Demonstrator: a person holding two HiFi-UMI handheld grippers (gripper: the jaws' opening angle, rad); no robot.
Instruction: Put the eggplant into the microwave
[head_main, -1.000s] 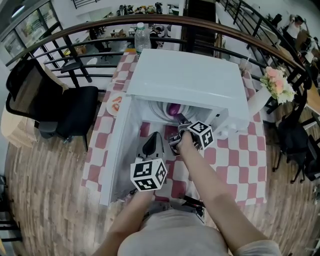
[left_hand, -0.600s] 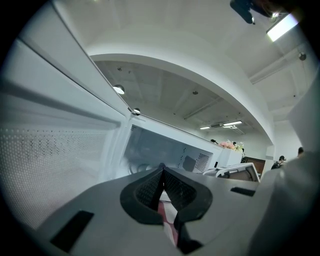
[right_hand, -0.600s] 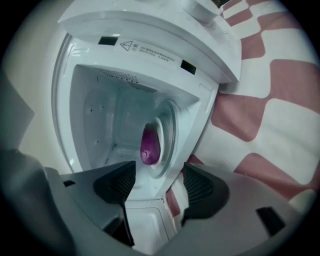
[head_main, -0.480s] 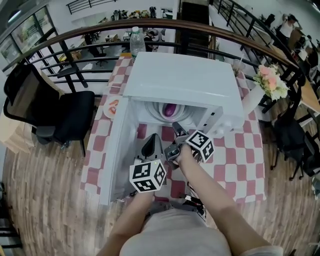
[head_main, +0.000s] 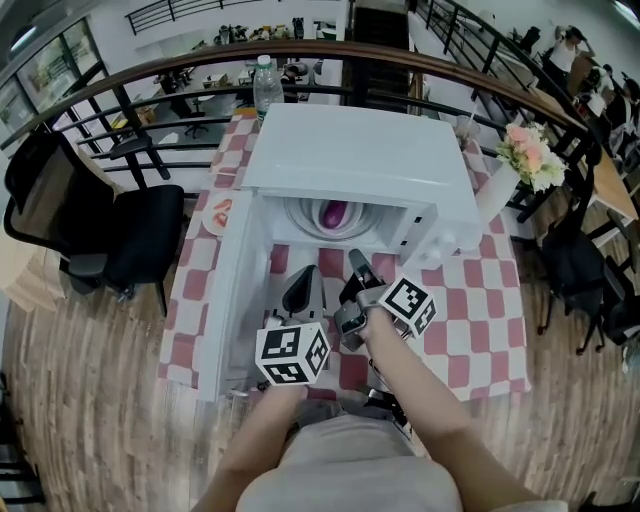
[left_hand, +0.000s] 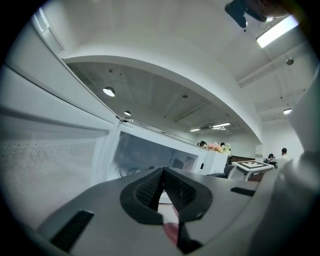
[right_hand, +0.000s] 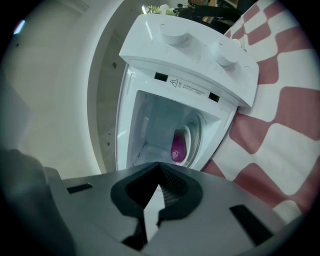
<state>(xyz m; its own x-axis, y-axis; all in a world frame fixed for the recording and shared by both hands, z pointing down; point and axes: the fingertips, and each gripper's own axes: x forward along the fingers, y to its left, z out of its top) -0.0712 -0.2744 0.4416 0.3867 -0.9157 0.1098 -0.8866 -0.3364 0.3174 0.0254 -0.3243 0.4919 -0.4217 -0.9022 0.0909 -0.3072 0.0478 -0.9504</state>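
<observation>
On a table (head_main: 480, 320) spread with a red-and-white checked cloth, we see a white microwave (head_main: 360, 160) with its door (head_main: 235, 290) swung wide to the left. The eggplant (head_main: 334, 213), a small purple shape, lies inside the cavity on the round turntable (head_main: 305, 215), well back from the opening. A person stands at the table's near edge with a two-jaw gripper in each hand, both held in front of the open oven and outside it. The left gripper (head_main: 307, 272) hangs just beside the open door; in its own view we find its jaws pressed together with nothing between them. The right gripper (head_main: 355, 260) points toward the cavity from slightly to the right; its own view, tilted, looks straight at the eggplant past jaws that are likewise closed on nothing. Neither gripper touches the eggplant or the microwave. The same view shows us two round knobs (right_hand: 172, 31) on the oven's control panel. Behind the microwave a clear plastic bottle (head_main: 264, 85) stands at the far edge of the table, a bunch of pink flowers (head_main: 530, 155) sits off to the right, and a black chair (head_main: 120, 225) stands to the left on the wooden floor.
</observation>
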